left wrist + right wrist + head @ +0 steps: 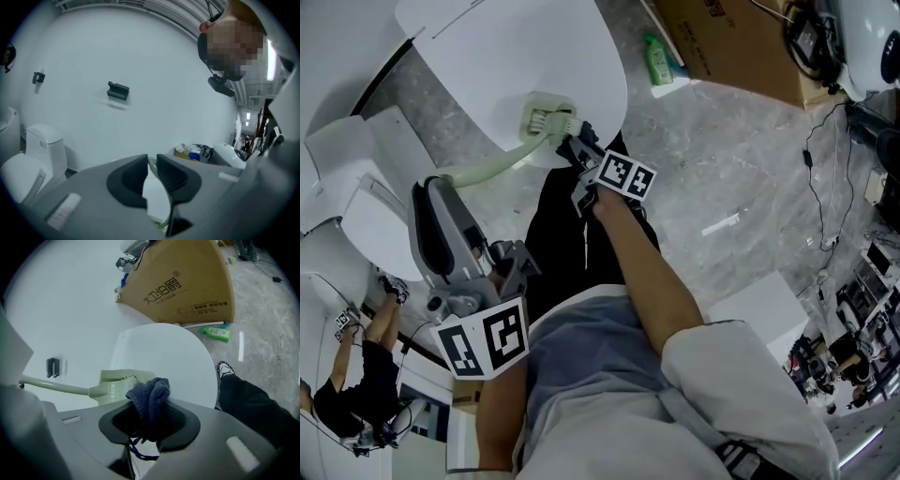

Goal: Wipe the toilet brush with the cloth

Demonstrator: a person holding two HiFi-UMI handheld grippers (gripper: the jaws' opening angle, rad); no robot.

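L gripper [152, 165] clamped on brush [546, 122] handle | cloth [149, 401] pinched in R gripper [152, 419], held at brush head | step: wiping, likely | next: cloth to be rubbed across head

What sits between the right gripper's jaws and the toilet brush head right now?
Only the dark blue cloth, clamped in the right gripper and bunched against the head of the toilet brush. The right gripper view shows it.
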